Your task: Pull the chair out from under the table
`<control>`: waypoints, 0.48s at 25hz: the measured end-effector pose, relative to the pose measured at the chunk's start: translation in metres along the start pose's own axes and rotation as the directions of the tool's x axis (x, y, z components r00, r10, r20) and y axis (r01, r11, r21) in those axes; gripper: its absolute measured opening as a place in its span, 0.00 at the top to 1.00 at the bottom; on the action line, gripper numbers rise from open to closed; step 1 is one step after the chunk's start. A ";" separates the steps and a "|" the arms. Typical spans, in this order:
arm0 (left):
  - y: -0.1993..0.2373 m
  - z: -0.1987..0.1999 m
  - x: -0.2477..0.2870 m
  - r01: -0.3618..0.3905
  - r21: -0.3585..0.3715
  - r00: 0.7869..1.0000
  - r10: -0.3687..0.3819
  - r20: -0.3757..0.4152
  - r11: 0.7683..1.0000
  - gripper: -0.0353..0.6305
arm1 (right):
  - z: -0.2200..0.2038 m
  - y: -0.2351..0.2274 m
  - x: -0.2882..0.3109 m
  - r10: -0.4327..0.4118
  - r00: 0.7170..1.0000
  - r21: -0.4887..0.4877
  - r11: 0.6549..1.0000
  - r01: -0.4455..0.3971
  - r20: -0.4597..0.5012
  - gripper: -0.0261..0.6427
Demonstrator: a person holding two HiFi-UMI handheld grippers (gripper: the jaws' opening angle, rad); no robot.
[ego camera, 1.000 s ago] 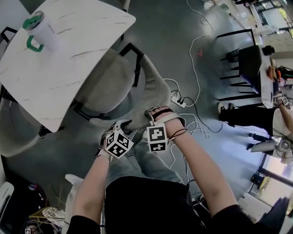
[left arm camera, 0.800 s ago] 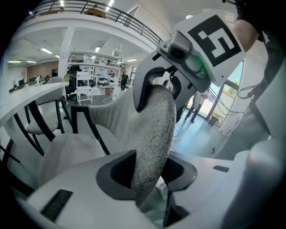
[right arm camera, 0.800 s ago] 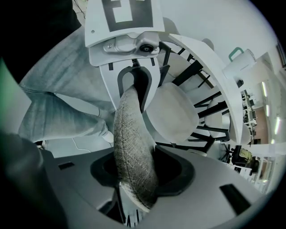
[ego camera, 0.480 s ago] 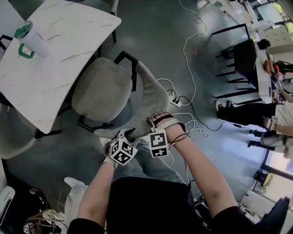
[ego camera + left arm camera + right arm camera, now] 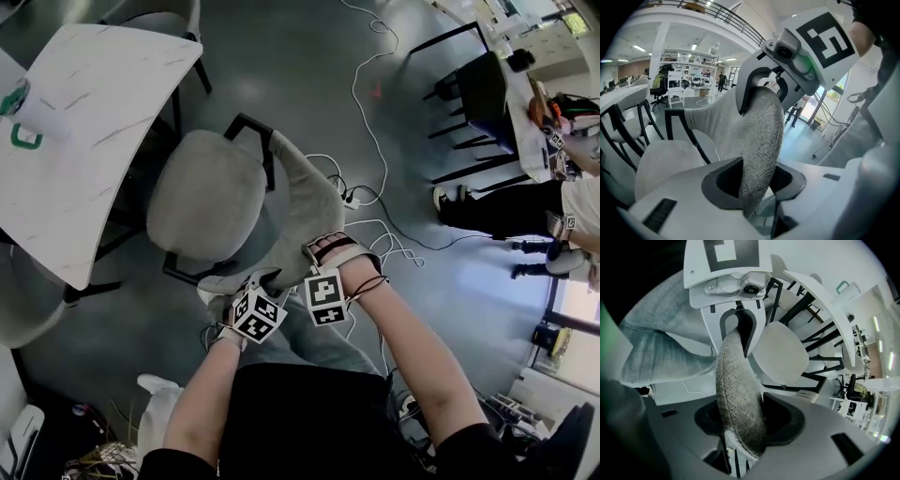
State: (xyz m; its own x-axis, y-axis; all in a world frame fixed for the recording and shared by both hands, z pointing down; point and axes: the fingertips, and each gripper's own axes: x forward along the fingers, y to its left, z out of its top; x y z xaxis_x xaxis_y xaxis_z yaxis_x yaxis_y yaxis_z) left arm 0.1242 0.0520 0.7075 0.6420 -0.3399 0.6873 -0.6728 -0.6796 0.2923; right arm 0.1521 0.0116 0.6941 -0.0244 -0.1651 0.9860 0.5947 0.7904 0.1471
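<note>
- Chair (image 5: pixel 211 197) in grey fabric sits at the centre of the head view, its round seat just beside the lower right edge of the white marble-look table (image 5: pixel 103 103), which fills the upper left of the frame.
- The chair's black frame shows at the seat's upper right and lower left.
- The curved backrest (image 5: pixel 307 202) sweeps down to the right of the seat toward the person's two hands at lower centre.
- The left gripper (image 5: pixel 249 281) pinches the backrest's top rim, with the grey weave wedged between its jaws in the left gripper view.
- The right gripper (image 5: pixel 317 251), just beside the left one and pointing down, clamps the same rim, its jaws closed on the fabric.
- A white cup (image 5: pixel 26 111) with a green handle stands on the table at the far left edge.
- White cables (image 5: pixel 367 122) trail across the grey floor at upper right.
</note>
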 end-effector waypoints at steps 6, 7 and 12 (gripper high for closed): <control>-0.031 0.009 0.023 0.049 0.020 0.998 -0.049 -0.026 0.999 0.74 | -0.028 0.030 -0.001 0.012 1.000 0.036 0.999 -0.012 -0.013 0.69; -0.037 0.011 0.028 0.058 0.022 0.998 -0.057 -0.030 0.998 0.74 | -0.034 0.035 -0.002 0.014 1.000 0.041 0.999 -0.014 -0.014 0.69; -0.064 0.020 0.047 0.097 0.036 0.995 -0.095 -0.044 0.995 0.74 | -0.058 0.062 -0.004 0.017 1.000 0.066 0.998 -0.015 -0.021 0.69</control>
State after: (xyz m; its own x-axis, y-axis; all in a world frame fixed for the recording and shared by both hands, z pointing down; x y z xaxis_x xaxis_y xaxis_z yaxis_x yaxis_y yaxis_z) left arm 0.2049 0.0667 0.7077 0.6863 -0.2450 0.6849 -0.5941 -0.7321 0.3334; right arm 0.2358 0.0265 0.6948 0.0022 -0.1641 0.9864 0.5411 0.8298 0.1369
